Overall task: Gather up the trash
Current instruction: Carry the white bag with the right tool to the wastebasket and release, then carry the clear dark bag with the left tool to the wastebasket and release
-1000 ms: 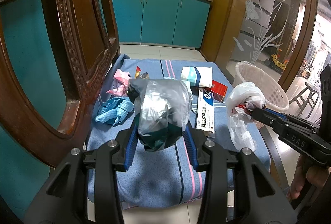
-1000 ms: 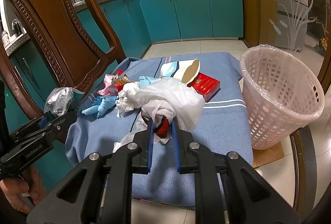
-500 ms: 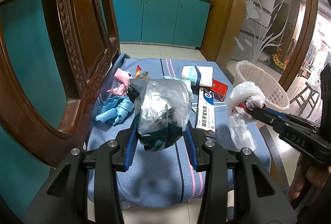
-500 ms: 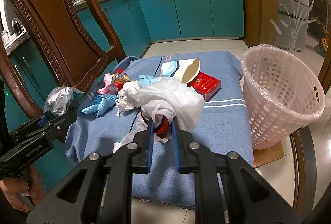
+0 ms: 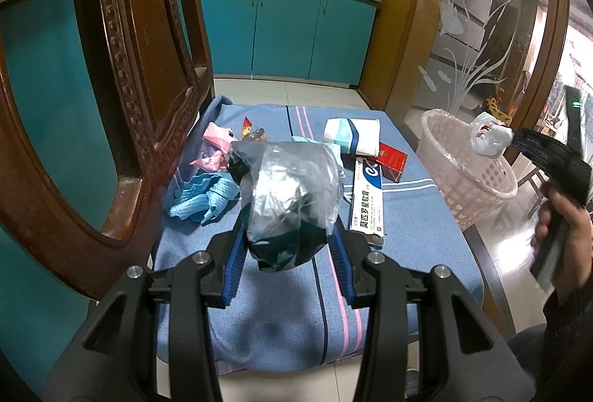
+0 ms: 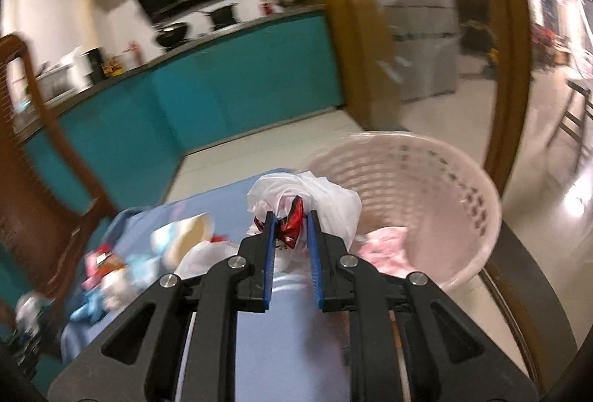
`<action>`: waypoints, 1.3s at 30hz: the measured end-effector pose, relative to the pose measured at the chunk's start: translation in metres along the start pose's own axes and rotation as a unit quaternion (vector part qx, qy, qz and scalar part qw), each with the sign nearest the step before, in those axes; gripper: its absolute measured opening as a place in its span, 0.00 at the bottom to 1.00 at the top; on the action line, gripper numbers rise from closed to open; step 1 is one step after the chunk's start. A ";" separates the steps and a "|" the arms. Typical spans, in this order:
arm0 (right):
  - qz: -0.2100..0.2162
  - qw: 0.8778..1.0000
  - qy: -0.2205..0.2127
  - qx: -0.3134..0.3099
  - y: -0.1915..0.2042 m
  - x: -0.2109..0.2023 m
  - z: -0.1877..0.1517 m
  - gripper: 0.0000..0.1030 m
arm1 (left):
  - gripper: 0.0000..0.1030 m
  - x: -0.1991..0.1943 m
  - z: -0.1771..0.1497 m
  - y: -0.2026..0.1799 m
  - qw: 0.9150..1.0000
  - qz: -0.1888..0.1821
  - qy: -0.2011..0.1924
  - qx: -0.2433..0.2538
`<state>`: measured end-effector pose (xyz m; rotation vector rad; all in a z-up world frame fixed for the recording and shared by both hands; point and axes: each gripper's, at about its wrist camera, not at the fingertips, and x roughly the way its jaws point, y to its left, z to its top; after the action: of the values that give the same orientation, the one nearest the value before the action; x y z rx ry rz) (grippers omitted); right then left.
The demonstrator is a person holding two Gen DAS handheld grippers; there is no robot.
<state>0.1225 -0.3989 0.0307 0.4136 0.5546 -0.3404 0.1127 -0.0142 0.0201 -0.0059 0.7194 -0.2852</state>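
My left gripper [image 5: 287, 242] is shut on a crumpled grey-and-dark plastic bag [image 5: 291, 196] and holds it above the blue cloth [image 5: 267, 320]. My right gripper [image 6: 291, 227] is shut on a white plastic bag with a red wrapper inside [image 6: 315, 198], raised beside the rim of the white mesh basket [image 6: 426, 164]. In the left wrist view the white bag [image 5: 489, 138] hangs over the basket [image 5: 474, 187]. Something pink [image 6: 385, 246] lies inside the basket.
On the cloth lie a paper cup [image 5: 352, 137], a red box [image 5: 393, 161], a long ointment box [image 5: 367, 198], a blue rag [image 5: 204, 196] and pink wrappers [image 5: 215, 150]. A carved wooden chair back [image 5: 126, 86] stands at the left. Teal cabinets [image 5: 289, 31] are behind.
My right gripper has swung fast up and to the right with the white bag, from over the cloth to over the basket. My left gripper has stayed still with its bag.
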 end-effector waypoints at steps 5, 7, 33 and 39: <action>-0.011 0.998 0.046 0.048 -0.038 0.041 0.004 0.54 | 0.41 0.003 -0.002 -0.003 1.000 0.001 0.004 0.002; -0.006 0.995 0.040 0.086 -0.047 0.034 0.005 0.67 | 0.41 0.004 -0.003 -0.006 1.000 0.001 0.007 0.006; 0.022 0.939 -0.253 0.234 -0.090 -0.121 -0.004 0.97 | 0.84 0.124 0.112 -0.325 0.970 -0.179 0.036 0.160; 0.041 0.955 -0.208 0.207 -0.082 -0.109 0.001 0.97 | 0.86 0.142 0.091 -0.310 0.979 -0.137 0.050 0.144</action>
<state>0.0015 -0.4481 0.0704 0.7457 0.0473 -0.4515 0.1941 -0.3579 0.0285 0.1859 0.7727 -0.6566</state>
